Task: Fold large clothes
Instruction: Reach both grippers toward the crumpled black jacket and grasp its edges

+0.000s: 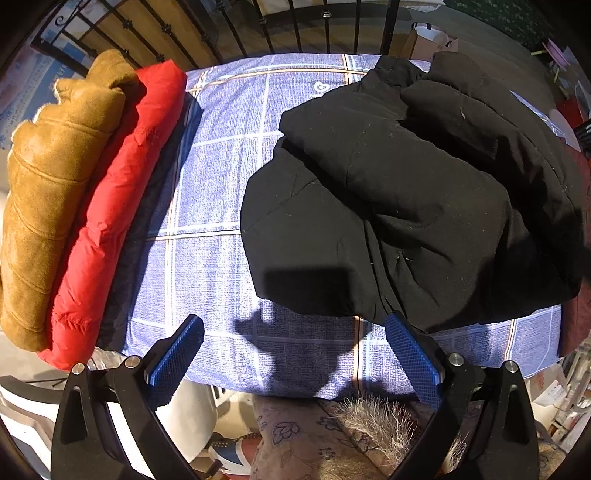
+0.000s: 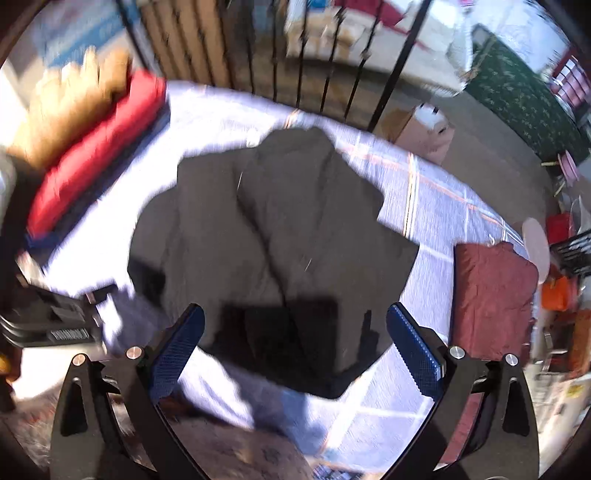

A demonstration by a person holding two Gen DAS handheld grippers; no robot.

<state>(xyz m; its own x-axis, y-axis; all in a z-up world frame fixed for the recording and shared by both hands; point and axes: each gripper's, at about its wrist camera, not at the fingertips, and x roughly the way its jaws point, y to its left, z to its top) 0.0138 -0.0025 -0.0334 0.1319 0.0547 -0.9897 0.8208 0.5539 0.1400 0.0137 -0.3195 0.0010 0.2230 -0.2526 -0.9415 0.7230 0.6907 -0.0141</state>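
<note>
The black coat (image 1: pixel 399 199) is lying roughly folded on the bed (image 1: pixel 221 184), bunched up with one sleeve crossing the top. In the left wrist view it's sitting at about 2 o'clock, long axis running from the near edge at 5 o'clock up toward the collar at 1 o'clock by the rail (image 1: pixel 295 29). In the right wrist view the coat (image 2: pixel 273 236) is dead centre, collar end pointing to 12 o'clock, though that view is smeared with motion blur.

The left gripper (image 1: pixel 295 354) is hovering over the near edge of the bed with its jaws spread wide and nothing between them; its right pad is sitting right at the coat's hem, and I can't tell if it's touching. The right gripper (image 2: pixel 295 347) is hanging above the coat's near end, jaws also released and gripping nothing.

The bed is wearing a blue checked sheet in strong sunlight. A stack is lying along the 9 o'clock side: tan coat (image 1: pixel 55 184) outermost, red coat (image 1: pixel 122 206) just beside it. A maroon garment (image 2: pixel 491 295) is sitting folded at the 3 o'clock edge in the right view. Black iron rail bars are running behind the bed at 12 o'clock, with a cardboard box (image 2: pixel 424 133) on the floor beyond.

Open sheet is showing between the red coat and the black one.
</note>
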